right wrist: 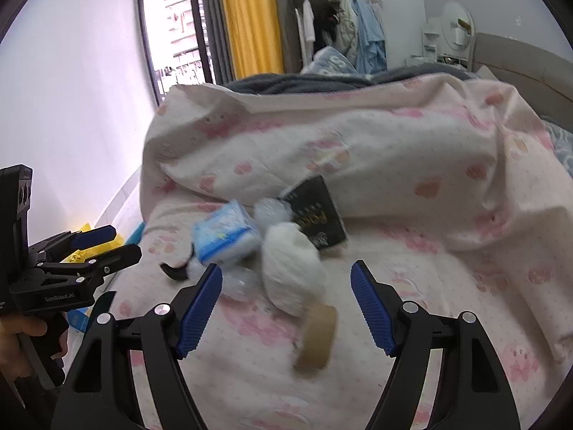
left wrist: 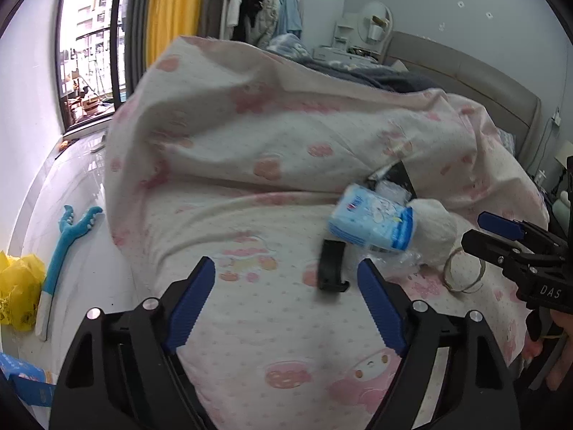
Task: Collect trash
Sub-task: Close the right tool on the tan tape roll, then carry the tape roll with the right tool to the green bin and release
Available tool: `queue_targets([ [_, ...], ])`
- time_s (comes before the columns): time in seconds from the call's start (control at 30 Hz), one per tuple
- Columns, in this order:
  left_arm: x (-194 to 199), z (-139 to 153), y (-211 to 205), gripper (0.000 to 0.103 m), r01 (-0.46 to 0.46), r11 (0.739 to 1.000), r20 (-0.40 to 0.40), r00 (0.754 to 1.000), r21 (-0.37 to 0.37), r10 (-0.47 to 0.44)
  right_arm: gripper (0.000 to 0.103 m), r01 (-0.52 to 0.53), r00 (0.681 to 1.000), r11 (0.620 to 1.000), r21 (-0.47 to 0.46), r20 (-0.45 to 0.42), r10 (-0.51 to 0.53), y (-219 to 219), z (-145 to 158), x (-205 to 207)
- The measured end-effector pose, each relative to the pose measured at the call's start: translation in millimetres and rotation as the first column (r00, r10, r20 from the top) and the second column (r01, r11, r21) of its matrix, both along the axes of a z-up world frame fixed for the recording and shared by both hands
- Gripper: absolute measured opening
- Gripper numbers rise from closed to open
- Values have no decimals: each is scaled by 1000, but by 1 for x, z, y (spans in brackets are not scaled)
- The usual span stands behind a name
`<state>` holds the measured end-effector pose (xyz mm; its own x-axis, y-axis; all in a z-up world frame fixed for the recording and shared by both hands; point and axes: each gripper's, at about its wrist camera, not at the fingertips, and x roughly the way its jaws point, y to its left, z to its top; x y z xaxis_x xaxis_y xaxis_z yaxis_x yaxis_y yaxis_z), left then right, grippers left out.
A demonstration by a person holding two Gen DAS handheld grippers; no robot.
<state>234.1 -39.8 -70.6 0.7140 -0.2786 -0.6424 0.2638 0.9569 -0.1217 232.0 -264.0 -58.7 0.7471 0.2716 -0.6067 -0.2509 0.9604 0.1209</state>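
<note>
both tools hang open and empty over the bed (left wrist: 250,322): left tool (left wrist: 286,301), right tool (right wrist: 286,308). the trash pile, tissue pack (left wrist: 372,222) and tape roll (right wrist: 317,337), lies mid-bed against the folded quilt (left wrist: 286,125), ready for gathering.

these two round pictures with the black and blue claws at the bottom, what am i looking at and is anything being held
Each picture comes from a wide-angle camera mounted on a handheld gripper, looking forward along its two blue-padded fingers. A person holds one in each hand; no robot is involved. The left-hand view shows the left gripper, the right-hand view the right gripper. Each camera also catches the other tool at its edge.

Both point down at a bed with a pink-patterned white quilt. On it lie a blue and white tissue pack, a fluffy white bundle, a black box with gold print, crinkled clear plastic, a curved black plastic piece and a brown tape roll.

Both grippers are open and hold nothing.
</note>
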Motion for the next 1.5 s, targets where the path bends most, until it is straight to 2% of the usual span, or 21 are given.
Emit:
queue_targets([
  [0.03,1,-2,-3,82,4,1000,-5,1000,2,-4,66,3,1000,1000,1,-9,-3,-3,-2,0],
  [0.13,4,-6,-9,80,7,1000,-20,1000,-1,-7,59,4,999,1000,9,-45,-4,-11,-9,2],
  [0.47,14,-20,-24,73,-1,1000,-57,998,6,1,40,-26,992,998,50,-122,32,-29,-24,-3],
  [0.63,18,-24,-32,67,-3,1000,-63,998,15,4,21,-48,985,995,87,-160,62,-34,-31,-3],
  [0.87,25,-32,-40,57,-6,1000,-87,996,17,8,18,-73,986,992,104,-144,88,-41,-26,-6],
  [1.07,28,-38,-48,44,-6,1000,-102,995,26,9,18,-88,985,988,125,-136,104,-46,-22,-9],
  [1.3,30,-38,-51,22,-2,999,-106,994,35,6,18,-95,987,985,147,-116,112,-51,-14,-10],
  [1.5,27,-35,-50,22,7,999,-105,994,35,-3,18,-121,988,983,137,-79,132,-41,-2,-10],
])
